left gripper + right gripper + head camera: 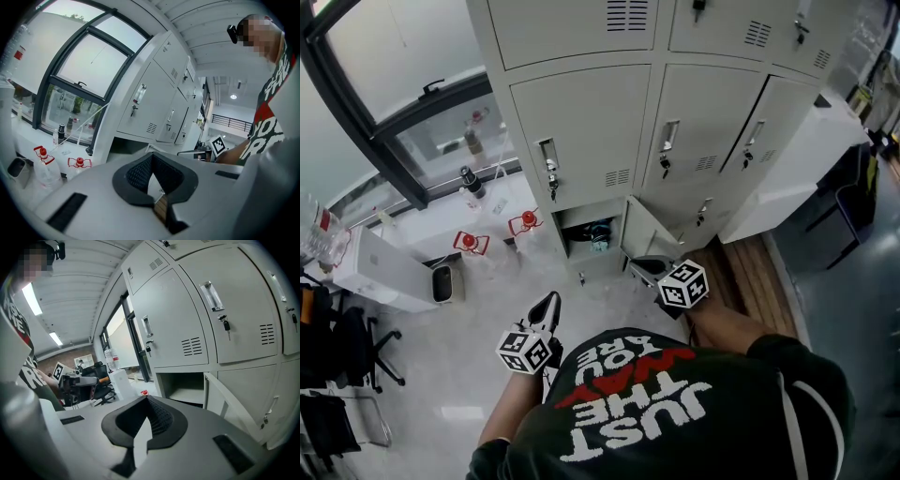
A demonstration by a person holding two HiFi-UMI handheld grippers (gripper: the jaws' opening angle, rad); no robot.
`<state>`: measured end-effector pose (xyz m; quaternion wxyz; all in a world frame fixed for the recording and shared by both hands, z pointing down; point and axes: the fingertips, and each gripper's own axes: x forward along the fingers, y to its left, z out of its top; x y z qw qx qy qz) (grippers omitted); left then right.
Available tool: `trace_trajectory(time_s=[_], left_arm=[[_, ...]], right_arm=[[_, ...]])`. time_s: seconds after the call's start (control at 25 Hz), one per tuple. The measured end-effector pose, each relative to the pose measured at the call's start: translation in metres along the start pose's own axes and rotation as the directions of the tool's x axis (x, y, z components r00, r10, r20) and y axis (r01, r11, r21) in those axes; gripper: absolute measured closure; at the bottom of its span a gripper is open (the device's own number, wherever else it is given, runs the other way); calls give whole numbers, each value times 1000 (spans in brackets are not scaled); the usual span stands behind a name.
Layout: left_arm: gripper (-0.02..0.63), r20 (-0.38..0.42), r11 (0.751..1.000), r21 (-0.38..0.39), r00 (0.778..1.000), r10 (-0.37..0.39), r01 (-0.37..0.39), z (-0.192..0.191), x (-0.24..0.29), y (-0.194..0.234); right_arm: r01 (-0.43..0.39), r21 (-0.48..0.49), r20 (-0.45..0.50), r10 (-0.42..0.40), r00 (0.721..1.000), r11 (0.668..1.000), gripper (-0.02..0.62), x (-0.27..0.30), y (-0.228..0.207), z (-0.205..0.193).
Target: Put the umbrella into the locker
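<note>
We are holding both tools clenched and empty. The left gripper (549,302) is pressing its black ribbed pads (136,173) tip to tip with nothing between them, and the right gripper (641,267) is doing the same. Each is carrying one cube (528,350) with square black-and-white markers, two cubes in all.

We are facing a locker (581,150) of smooth pale-grey sheet metal. Three closed doors in its middle row are showing louvred vents, recessed handles and hanging keys. One bottom door (649,234) is standing ajar. Inside that compartment a dark, rounded bundle with a teal patch is lying, the umbrella (598,234) as far as we can tell.

Two clear plastic bottles (470,246) with red caps are standing on the glossy pale floor (469,375), and wooden planks (750,272) are running along the right.
</note>
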<state>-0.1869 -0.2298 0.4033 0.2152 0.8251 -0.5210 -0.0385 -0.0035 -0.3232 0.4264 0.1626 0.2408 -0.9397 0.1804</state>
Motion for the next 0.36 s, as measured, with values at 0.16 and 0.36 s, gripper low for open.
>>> trace_trajectory(time_s=[0.16, 0.36], left_arm=[[607, 1, 1000, 4, 1000, 2, -2, 1, -1, -2], [607, 1, 1000, 1, 1000, 4, -4, -1, -2, -4]], right_arm=[[-4, -5, -2, 4, 1000, 1000, 561, -1, 1, -1], [-6, -8, -1, 6, 1000, 1000, 561, -4, 0, -1]])
